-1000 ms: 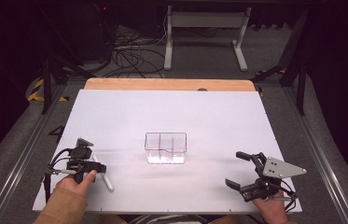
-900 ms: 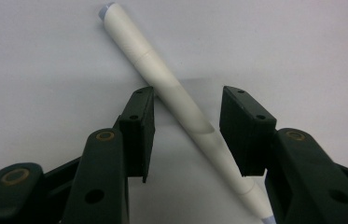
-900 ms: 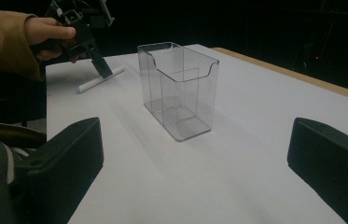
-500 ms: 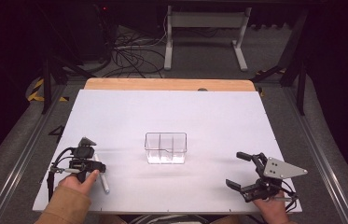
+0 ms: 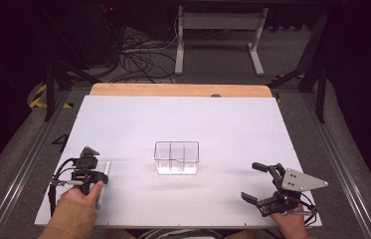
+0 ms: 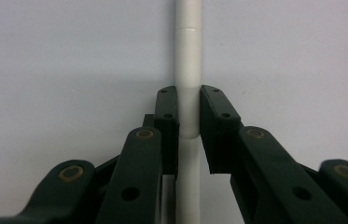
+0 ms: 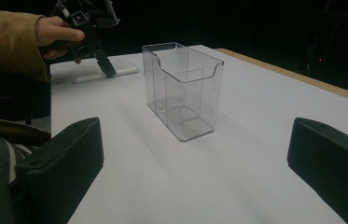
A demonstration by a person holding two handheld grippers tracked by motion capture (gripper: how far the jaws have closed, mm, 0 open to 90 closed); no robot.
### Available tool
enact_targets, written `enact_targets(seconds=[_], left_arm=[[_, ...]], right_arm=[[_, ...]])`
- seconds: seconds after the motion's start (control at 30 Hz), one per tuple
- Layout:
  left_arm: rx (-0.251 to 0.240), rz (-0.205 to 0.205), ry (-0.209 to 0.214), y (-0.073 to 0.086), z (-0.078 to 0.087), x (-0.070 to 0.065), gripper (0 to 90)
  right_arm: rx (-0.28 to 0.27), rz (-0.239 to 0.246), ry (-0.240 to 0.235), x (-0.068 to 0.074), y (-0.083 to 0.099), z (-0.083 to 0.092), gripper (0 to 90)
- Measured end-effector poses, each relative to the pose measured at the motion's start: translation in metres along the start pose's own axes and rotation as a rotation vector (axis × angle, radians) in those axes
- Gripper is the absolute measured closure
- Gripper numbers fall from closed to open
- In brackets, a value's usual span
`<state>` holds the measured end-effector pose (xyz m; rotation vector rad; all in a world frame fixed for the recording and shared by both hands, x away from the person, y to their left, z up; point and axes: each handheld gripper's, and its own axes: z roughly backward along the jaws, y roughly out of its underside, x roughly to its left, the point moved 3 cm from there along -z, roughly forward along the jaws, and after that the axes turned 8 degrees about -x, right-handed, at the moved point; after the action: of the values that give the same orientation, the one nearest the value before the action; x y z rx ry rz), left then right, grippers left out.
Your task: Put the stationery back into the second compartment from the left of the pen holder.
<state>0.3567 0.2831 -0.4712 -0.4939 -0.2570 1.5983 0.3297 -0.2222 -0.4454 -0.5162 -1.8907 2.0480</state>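
High view is showing a white, matte board (image 5: 183, 124) lying over a wooden bench whose pale edge (image 5: 180, 90) is peeking out along the far side. Near the board's left edge, toward its near-left corner, the left gripper (image 5: 102, 175) is pointing down at a slim white cylindrical stick (image 5: 103, 181) that is lying flat on the board, running roughly from near to far. A hand (image 5: 84, 194) in a tan sleeve is grasping that gripper's black body.

Left gripper view is looking straight along the 2 black, flat-faced jaws, which have just been closing and are now pinching the stick (image 6: 189, 70) from both sides; its smooth round surface is carrying a faint ring where 2 sections are meeting.

At the middle of the board, a clear plastic box (image 5: 176, 158) is standing upright, rectangular, thin-walled and glossy, with inner dividers splitting it into compartments and a scooped cut in its front wall (image 7: 188, 70). It is sitting well apart from both grippers.

Near the board's near-right corner, the right gripper (image 5: 256, 181) is resting low, a grey 3-cornered metal plate on top. Its 2 blocky black jaws are standing spread wide in the right gripper view, with bare board between them, facing the box.
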Motion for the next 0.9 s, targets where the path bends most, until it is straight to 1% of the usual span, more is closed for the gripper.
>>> enact_targets(seconds=[0.07,0.1,0.13,0.2,0.23,0.27,0.37,0.4,0.6,0.67,0.73,0.77,0.87,0.9], left_arm=[[-0.013,-0.009,-0.007,0.000,0.001,0.000,78.0],[-0.017,-0.006,0.005,-0.001,0.002,-0.001,78.1],[-0.026,-0.015,0.005,-0.001,0.003,-0.001,78.1],[-0.049,-0.017,0.022,-0.003,0.008,-0.003,78.1],[-0.064,-0.030,0.033,-0.004,0.011,-0.003,78.1],[-0.077,-0.033,0.044,-0.005,0.014,-0.004,78.1],[-0.123,-0.059,0.071,-0.007,0.021,-0.007,78.1],[-0.142,-0.062,0.076,-0.008,0.023,-0.007,78.1],[-0.257,-0.116,0.133,-0.012,0.036,-0.013,78.1],[-0.296,-0.120,0.160,-0.013,0.041,-0.014,78.1],[-0.339,-0.124,0.176,-0.014,0.046,-0.016,78.1],[-0.366,-0.137,0.191,-0.015,0.048,-0.017,78.1],[-0.433,-0.159,0.231,-0.017,0.057,-0.021,78.1],[-0.458,-0.164,0.235,-0.017,0.060,-0.022,78.1]], right_arm=[[0.000,0.002,0.001,0.000,0.000,0.000,4.1],[-0.001,0.001,0.001,0.000,0.000,0.000,4.1],[-0.001,0.001,0.001,0.000,0.000,0.000,4.1],[-0.001,0.001,0.002,0.000,0.000,0.000,4.1],[0.000,0.000,0.001,0.000,0.000,0.000,4.1],[0.001,0.001,0.001,0.000,0.000,0.000,4.1],[0.001,0.000,0.001,0.000,0.000,0.000,4.1],[0.000,0.002,0.002,0.000,0.000,0.000,4.1],[-0.002,0.003,0.004,0.000,0.000,0.001,4.1],[-0.001,0.004,0.006,0.001,0.000,0.000,4.1],[-0.001,0.003,0.005,0.001,0.000,0.000,4.1],[-0.001,0.003,0.005,0.001,0.000,0.000,4.1],[-0.002,0.001,0.003,0.002,0.000,0.000,4.0],[-0.002,0.003,0.001,0.002,0.000,0.000,4.0]])
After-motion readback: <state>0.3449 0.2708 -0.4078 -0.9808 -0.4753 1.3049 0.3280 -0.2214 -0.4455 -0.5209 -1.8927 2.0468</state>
